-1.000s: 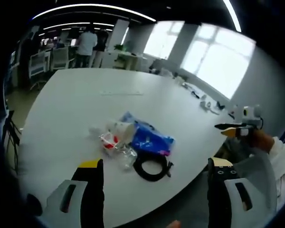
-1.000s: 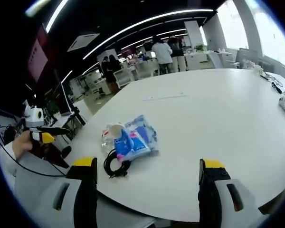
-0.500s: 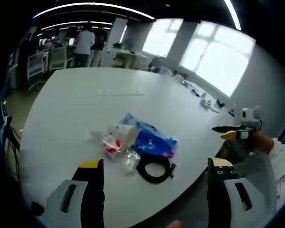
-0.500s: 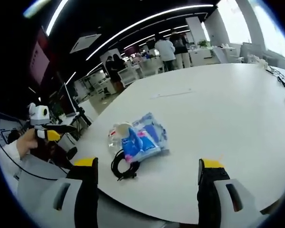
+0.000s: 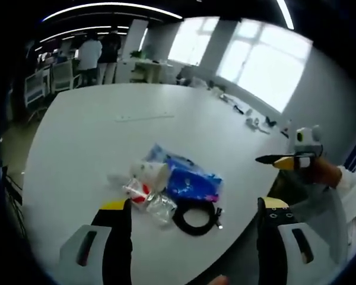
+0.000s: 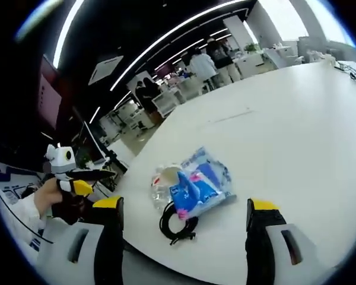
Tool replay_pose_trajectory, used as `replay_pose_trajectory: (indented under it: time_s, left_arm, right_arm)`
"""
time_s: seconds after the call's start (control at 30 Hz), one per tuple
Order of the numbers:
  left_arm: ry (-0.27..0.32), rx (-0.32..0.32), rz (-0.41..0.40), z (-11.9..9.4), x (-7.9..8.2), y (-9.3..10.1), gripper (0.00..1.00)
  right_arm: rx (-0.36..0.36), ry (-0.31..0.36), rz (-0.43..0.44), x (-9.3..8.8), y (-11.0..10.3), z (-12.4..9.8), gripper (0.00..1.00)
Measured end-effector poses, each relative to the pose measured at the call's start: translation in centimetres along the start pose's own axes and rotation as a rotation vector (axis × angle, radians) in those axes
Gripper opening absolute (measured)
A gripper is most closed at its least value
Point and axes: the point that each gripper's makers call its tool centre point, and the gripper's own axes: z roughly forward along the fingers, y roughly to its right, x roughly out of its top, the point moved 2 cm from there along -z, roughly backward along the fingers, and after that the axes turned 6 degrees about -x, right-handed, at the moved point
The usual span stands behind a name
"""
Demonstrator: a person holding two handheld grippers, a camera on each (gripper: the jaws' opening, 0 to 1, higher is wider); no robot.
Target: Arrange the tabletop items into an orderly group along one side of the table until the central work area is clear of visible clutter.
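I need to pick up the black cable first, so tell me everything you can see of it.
The black cable is wound into a loose flat coil, lying on the white table close to its near edge. It looks like thin rubbery cord; a short end with a plug sticks out at one side. The blue packet lies right against it, perhaps overlapping its rim. Neither gripper touches it. In the right gripper view it lies at.

Left gripper (image 5: 190, 208): jaws spread wide and parallel, nothing between them; in the right gripper view it appears at the left edge (image 6: 92, 174), black fingers tipped yellow
Left hand (image 6: 50, 199): wrapped round that gripper's handle, white sleeve behind
Right gripper (image 6: 184, 208): jaws wide apart, empty; seen in the left gripper view at right (image 5: 279, 159)
Right hand (image 5: 320, 172): gripping its handle, white sleeve
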Motion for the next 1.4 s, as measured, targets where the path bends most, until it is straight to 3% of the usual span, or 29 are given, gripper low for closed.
replay_pose_trajectory:
  time_s: [0.27,0.9,1.4]
  left_arm:
    - [-0.043,-0.017,0.027,2.2,0.3,-0.6,0.81]
    - [-0.088,-0.065,0.041,6.7,0.6,-0.8,0.77]
    - [-0.144,-0.125,0.025,10.4,-0.4,-0.8,0.73]
  right_arm:
    - [-0.046,-0.009,0.089,-0.8,1.0,0.7,0.80]
    - [-0.044,-0.046,0.112,-0.7,0.2,2.2,0.78]
    - [-0.052,-0.066,0.176,-0.6,0.2,3.7,0.76]
